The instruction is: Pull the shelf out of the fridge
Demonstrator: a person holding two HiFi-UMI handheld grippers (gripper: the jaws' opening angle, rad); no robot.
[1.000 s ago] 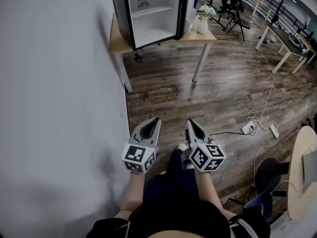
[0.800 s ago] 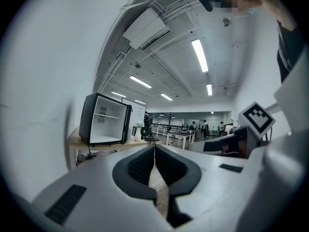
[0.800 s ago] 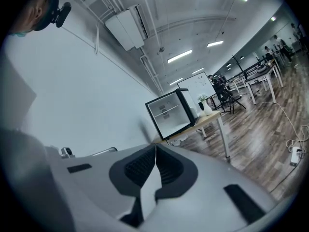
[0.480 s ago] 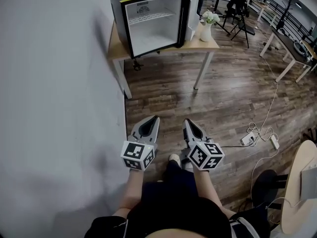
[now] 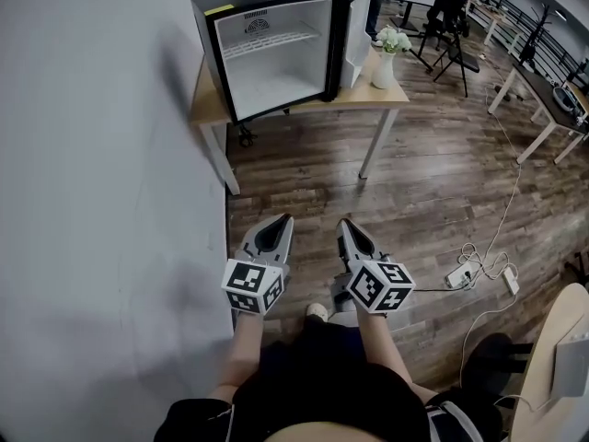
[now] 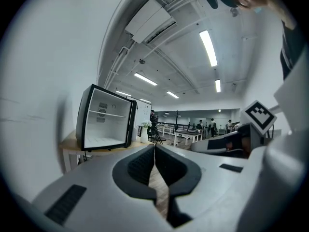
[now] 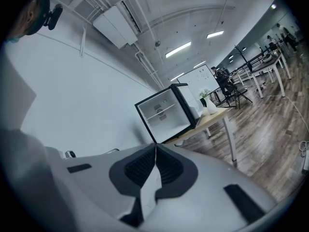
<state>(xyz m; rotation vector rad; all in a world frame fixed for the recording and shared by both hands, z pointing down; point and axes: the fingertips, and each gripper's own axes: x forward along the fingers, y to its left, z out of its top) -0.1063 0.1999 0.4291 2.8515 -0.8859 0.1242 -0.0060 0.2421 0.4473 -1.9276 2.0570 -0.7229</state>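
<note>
A small black fridge (image 5: 267, 53) stands on a wooden table (image 5: 207, 104) against the wall, its door swung open to the right. Inside, a white wire shelf (image 5: 269, 40) lies across the upper part. The fridge (image 6: 104, 123) also shows in the left gripper view, and the fridge (image 7: 166, 114) in the right gripper view, far ahead. My left gripper (image 5: 286, 219) and right gripper (image 5: 343, 224) hang side by side over the floor, well short of the table, both shut and empty.
A white vase with flowers (image 5: 386, 55) stands on the table right of the fridge door. A grey wall (image 5: 101, 201) runs along the left. Cables and a power strip (image 5: 479, 265) lie on the wooden floor at right. Desks and chairs stand further back.
The view has closed in on the fridge and table, which sit larger and lower in frame. Both grippers stay shut and hold their places side by side.
</note>
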